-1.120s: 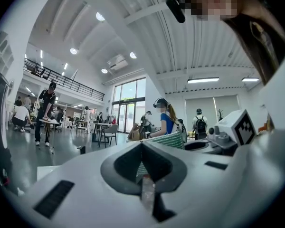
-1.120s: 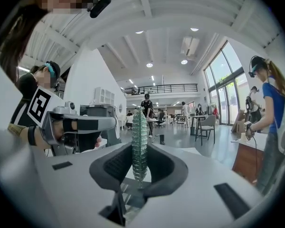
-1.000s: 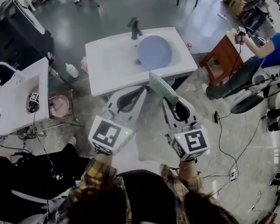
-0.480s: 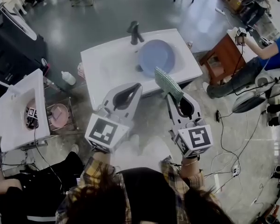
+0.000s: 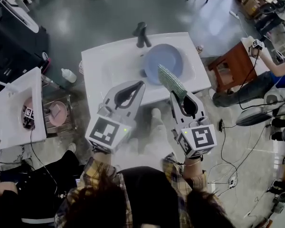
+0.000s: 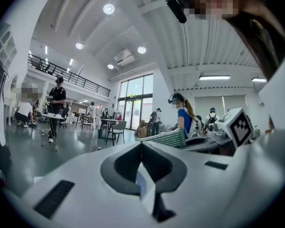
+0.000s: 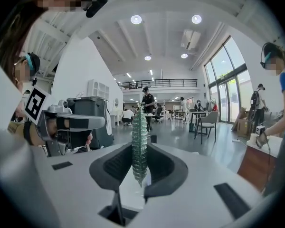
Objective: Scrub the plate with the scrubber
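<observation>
A blue plate (image 5: 162,61) lies in the basin of the white sink (image 5: 114,63), below the dark faucet (image 5: 141,34). My right gripper (image 5: 177,95) is shut on a green scrubber (image 5: 170,81), which sticks out over the sink's front rim next to the plate's near edge. In the right gripper view the scrubber (image 7: 139,139) stands edge-on, clamped between the jaws. My left gripper (image 5: 140,84) is shut with nothing in it, its tip at the sink's front edge, left of the plate. The left gripper view shows its closed jaws and the scrubber (image 6: 165,137) to the right.
A second white sink (image 5: 19,103) with a pink plate (image 5: 57,113) beside it stands at the left. A white bottle (image 5: 69,75) sits on the floor. A brown stool (image 5: 230,65) and a seated person (image 5: 275,75) are at the right. Cables (image 5: 228,151) trail on the floor.
Both grippers have moved forward towards the sink. The scrubber, earlier short of the front rim, now reaches over it by the plate. Both stay closed.
</observation>
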Demonstrator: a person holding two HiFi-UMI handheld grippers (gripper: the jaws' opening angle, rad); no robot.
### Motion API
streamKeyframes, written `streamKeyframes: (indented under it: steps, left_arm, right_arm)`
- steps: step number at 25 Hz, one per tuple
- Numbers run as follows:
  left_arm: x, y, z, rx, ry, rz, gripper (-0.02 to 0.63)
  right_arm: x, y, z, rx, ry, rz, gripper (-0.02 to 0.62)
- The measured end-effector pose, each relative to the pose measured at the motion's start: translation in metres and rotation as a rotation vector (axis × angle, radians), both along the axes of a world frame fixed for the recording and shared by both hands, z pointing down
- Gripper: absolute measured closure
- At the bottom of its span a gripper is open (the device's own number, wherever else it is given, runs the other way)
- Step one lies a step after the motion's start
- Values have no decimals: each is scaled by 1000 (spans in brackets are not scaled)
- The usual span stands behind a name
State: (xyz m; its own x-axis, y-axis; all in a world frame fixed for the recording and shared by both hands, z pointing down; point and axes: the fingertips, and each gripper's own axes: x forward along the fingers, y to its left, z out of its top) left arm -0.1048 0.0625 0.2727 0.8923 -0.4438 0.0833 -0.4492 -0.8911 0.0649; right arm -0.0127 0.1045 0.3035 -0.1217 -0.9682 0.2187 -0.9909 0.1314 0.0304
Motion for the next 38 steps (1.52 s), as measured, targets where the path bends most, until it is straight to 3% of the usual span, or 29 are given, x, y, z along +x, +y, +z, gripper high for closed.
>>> streamKeyframes:
  steps: [17, 20, 26, 38]
  left_arm:
    - [141, -130, -11, 14, -33, -226, 589]
    - [147, -141, -5, 47, -55, -270, 589]
    - [136, -151, 15, 1, -77, -399, 589]
    - [118, -176, 29, -33, -107, -447, 589]
  right_arm:
    - [138, -155, -10, -18, -20, -264, 502]
    - [149, -169, -7, -23, -29, -316, 502]
    - [156, -186, 6, -48, -42, -407, 502]
    - [141, -201, 27, -113, -53, -470, 502]
